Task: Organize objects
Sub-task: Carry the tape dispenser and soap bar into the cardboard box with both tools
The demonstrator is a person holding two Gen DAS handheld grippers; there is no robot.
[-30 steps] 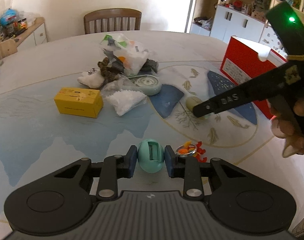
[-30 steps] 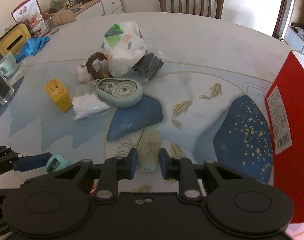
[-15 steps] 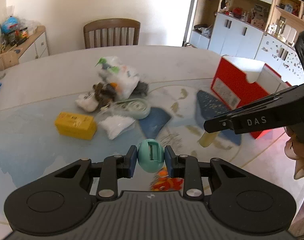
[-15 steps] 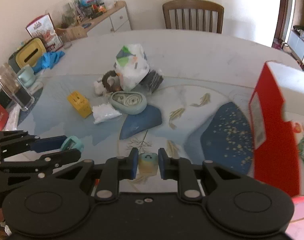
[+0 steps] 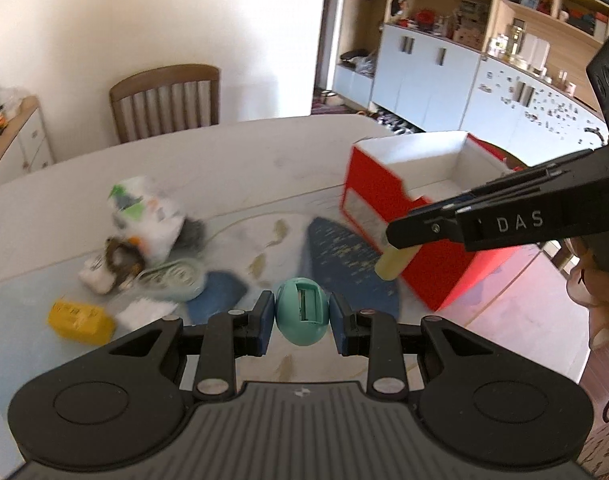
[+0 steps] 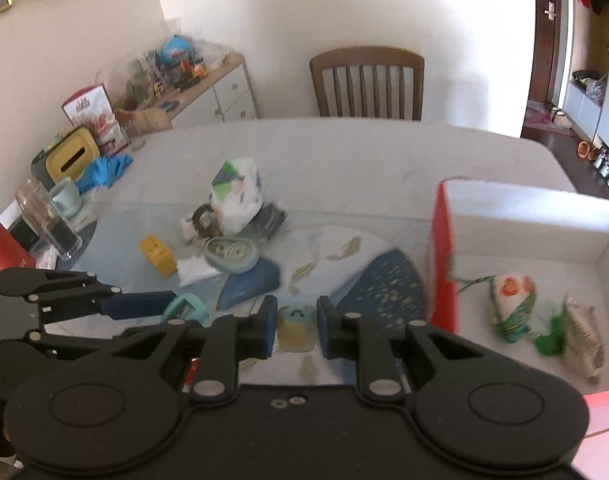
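My left gripper fingers clamped on a teal egg-shaped thing, long axis upright, slot facing me, above the table, my right gripper fingers pinching a pale yellow block, face toward me, beside the red box

A teal egg-shaped case and a pale yellow block are both held above the table.

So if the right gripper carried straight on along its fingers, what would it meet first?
Probably the table, near the dark blue speckled patch just left of the red box. The right gripper points steeply down there, shut on a pale yellow block. Depth is uncertain.
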